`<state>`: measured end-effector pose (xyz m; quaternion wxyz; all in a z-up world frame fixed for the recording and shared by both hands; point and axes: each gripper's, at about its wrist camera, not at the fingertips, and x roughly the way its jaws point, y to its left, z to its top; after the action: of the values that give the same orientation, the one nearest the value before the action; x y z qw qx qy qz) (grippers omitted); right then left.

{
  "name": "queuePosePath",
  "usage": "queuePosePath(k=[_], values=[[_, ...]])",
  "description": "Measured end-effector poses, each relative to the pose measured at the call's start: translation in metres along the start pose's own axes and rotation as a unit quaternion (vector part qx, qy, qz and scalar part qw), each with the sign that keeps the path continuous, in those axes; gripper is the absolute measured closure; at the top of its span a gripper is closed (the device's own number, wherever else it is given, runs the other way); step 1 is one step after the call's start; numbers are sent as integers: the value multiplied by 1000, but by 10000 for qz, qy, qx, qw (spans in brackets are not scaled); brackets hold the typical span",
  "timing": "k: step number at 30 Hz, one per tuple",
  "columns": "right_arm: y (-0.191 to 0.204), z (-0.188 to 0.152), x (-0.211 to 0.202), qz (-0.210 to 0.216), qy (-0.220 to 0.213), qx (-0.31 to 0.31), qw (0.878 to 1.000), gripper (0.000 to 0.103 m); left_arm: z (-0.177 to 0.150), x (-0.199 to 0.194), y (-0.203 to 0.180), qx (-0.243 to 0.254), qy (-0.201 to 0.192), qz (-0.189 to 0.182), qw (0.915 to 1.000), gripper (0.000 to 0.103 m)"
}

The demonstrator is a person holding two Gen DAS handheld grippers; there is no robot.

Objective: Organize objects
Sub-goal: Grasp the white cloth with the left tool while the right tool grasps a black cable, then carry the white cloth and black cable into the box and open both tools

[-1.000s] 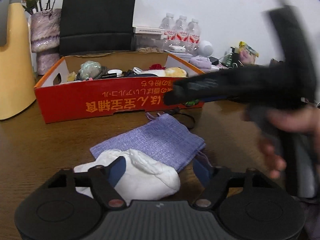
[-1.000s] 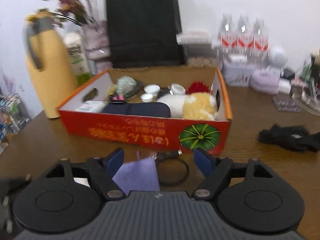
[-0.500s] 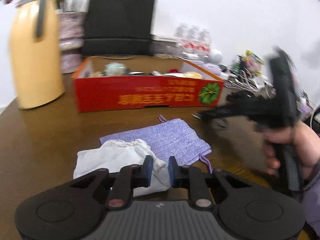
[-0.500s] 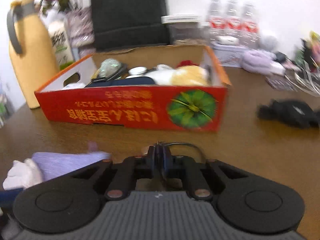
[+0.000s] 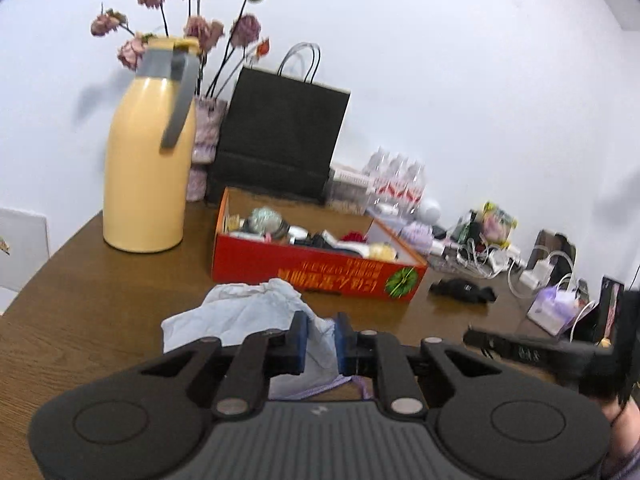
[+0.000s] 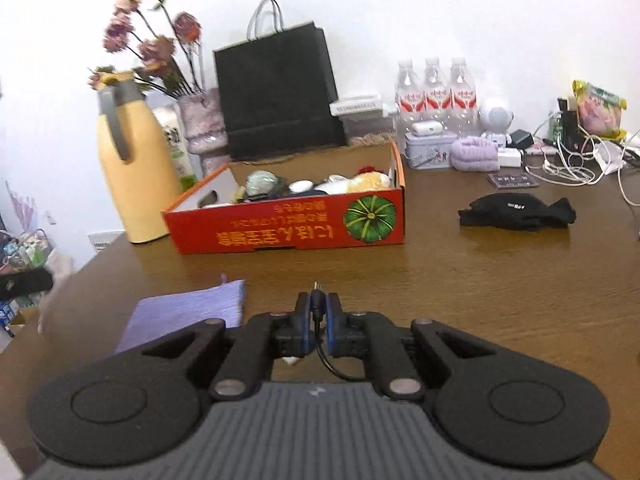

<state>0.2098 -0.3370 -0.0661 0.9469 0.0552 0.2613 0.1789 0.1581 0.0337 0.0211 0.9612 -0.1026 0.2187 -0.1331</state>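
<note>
Left wrist view: brown wooden tabletop (image 5: 100, 292) against a white wall. A yellow thermos jug (image 5: 146, 152) stands at the back left, dried flowers (image 5: 192, 24) and a black paper bag (image 5: 280, 136) behind it. A red cardboard box (image 5: 316, 276) full of small items sits mid-table, water bottles (image 5: 396, 184) and a tangle of cables (image 5: 480, 256) beyond it on the right. My left gripper (image 5: 319, 342) is narrow, its blue pads pinching the white cloth pouch (image 5: 248, 314); the pouch spreads forward and to the left of the fingers, raised in front of the box. A strip of purple fabric shows just under the fingers. My right gripper (image 5: 520, 348) shows as a dark shape at the lower right.

Right wrist view: same tabletop (image 6: 480, 280), red box (image 6: 288, 220) ahead on the left, jug (image 6: 136, 168) and black bag (image 6: 276, 88) behind. A black cloth item (image 6: 516, 210) lies well to the right. My right gripper (image 6: 318, 320) is clamped tight on a thin black cable (image 6: 320, 344), which loops down between the fingers. The purple fabric pouch (image 6: 188, 316) lies flat on the tabletop just beside the gripper, to its left.
</note>
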Motion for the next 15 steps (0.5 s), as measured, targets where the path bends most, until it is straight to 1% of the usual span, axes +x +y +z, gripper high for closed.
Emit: queuePosePath(k=[3, 5, 10, 12, 15], values=[[4, -4, -21, 136, -45, -26, 9999, 95, 0, -11, -4, 58, -75, 63, 9999, 90], [6, -6, -33, 185, -93, -48, 9998, 95, 0, -16, -6, 24, -90, 36, 9999, 90], [6, -7, -45, 204, -157, -45, 9997, 95, 5, -17, -14, 105, -181, -96, 9997, 90], [4, -3, -43, 189, -212, -82, 9996, 95, 14, -11, -14, 106, -203, -182, 9996, 90], [1, 16, -37, 181, -353, -258, 9989, 95, 41, 12, -11, 139, -243, -401, 9988, 90]])
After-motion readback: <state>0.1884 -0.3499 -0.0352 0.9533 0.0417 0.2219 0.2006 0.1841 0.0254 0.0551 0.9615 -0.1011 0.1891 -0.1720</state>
